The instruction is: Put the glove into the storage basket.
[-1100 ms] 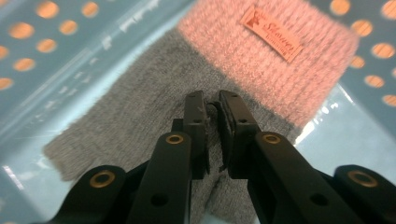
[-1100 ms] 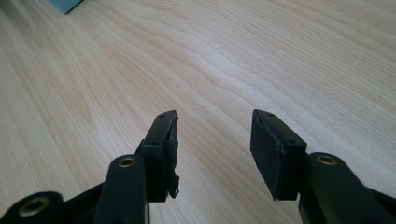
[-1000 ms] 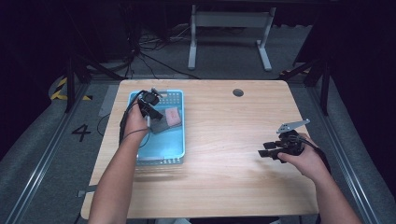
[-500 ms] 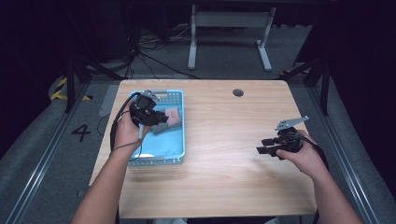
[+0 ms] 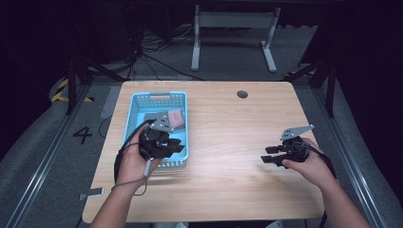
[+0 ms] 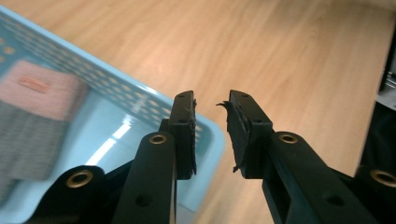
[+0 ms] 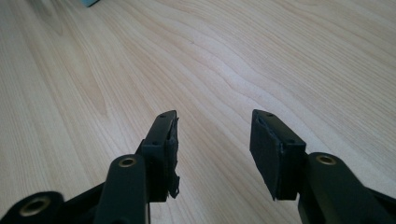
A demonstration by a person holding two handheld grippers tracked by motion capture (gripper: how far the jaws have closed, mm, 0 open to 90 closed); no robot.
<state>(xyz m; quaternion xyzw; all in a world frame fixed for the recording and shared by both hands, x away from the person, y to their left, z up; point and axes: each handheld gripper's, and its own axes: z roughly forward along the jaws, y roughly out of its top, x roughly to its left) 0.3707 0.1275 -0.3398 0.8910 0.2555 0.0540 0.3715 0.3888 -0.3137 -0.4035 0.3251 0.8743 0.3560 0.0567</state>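
The table was a wide wooden top, and the high view showed all of it, with a round hole near its far edge and a dark floor around it. On the left part of the table stood the basket, light blue with holes in its walls. In the high view the cloth lay inside the basket, near its right wall; it looked pink there, with a grey part beside it. The left gripper view showed the cloth more closely: a pink end with a small label, a grey knitted part below it, flat on the basket floor and a little blurred. This view also showed the corner of the basket just behind the jaws, and bare wood beyond. The left gripper hung over the near right corner of the basket in the high view, apart from the cloth. Its jaws had just been opening; in its own view they stood a little apart, with nothing between the pads. The right gripper was well apart from the basket, at the right side of the table, held low in the hand. The right gripper view showed its jaws spread wider, with plain wood grain between them, and a small blue corner at the top edge.
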